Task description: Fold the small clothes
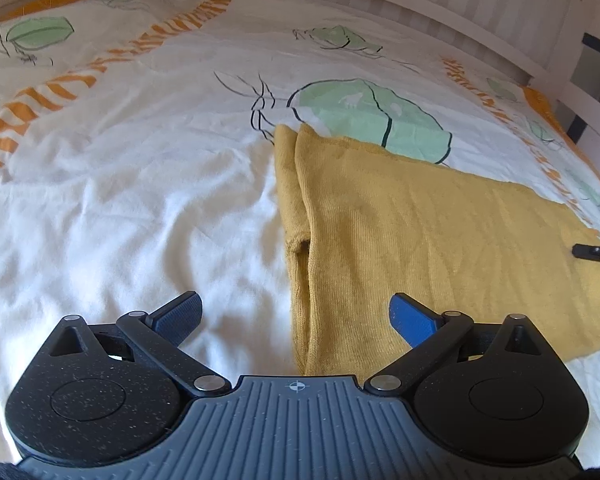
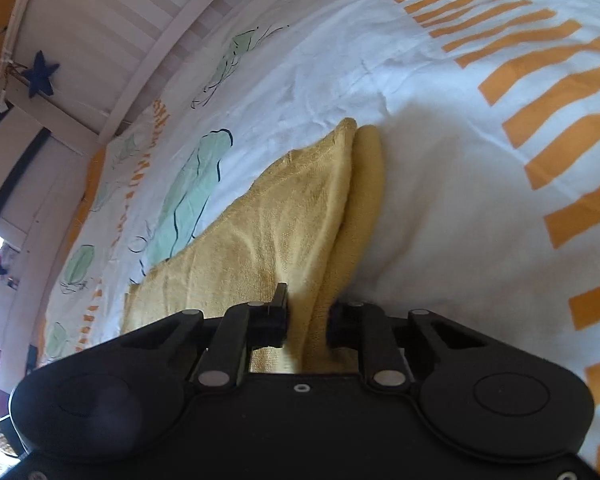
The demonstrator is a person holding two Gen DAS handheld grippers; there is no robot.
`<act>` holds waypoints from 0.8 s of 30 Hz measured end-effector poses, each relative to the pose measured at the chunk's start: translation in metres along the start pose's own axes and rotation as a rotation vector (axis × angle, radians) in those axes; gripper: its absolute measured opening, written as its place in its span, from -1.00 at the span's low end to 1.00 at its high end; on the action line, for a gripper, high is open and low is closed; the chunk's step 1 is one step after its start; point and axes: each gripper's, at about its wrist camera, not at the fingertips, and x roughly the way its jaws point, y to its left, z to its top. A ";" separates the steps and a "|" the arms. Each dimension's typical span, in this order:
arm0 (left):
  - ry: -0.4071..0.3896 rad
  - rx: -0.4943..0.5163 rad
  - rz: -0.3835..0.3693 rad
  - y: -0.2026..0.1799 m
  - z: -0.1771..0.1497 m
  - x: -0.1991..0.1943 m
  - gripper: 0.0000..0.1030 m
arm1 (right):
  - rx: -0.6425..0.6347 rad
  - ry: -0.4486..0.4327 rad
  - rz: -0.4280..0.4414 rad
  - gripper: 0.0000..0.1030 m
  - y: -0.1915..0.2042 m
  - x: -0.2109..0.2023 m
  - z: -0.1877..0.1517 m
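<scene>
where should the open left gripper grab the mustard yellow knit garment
Grip the mustard yellow knit garment at its near folded corner, just ahead of the left gripper, coming from the near side, jaws straddling the doubled edge. The layers are stacked there, and the far side is already pinched.

The yellow garment (image 1: 420,240) is a soft knitted cloth, finely ribbed and matt, slightly fuzzy along its folded edges. The bedsheet (image 1: 120,200) under it is smooth woven cotton, matt and lightly creased, with flat printed patterns. The left gripper (image 1: 296,314) is matt black speckled plastic with a ridged grey plate, shiny metal pins and blue rubbery textured pads (image 1: 182,314). The right gripper (image 2: 308,320) is smooth matt black plastic with metal pins. The bed frame (image 2: 112,20) looks like white-painted wood.
</scene>
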 end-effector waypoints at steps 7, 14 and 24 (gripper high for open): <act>-0.031 -0.006 0.017 0.007 0.007 -0.011 0.96 | -0.156 0.007 -0.047 -0.51 0.076 -0.009 0.013; -0.047 -0.027 0.053 0.021 0.012 -0.019 0.96 | -0.257 0.058 -0.008 -0.52 0.164 0.017 0.007; -0.069 -0.111 0.071 0.050 0.020 -0.029 0.96 | -0.346 0.165 0.007 -0.53 0.246 0.108 -0.047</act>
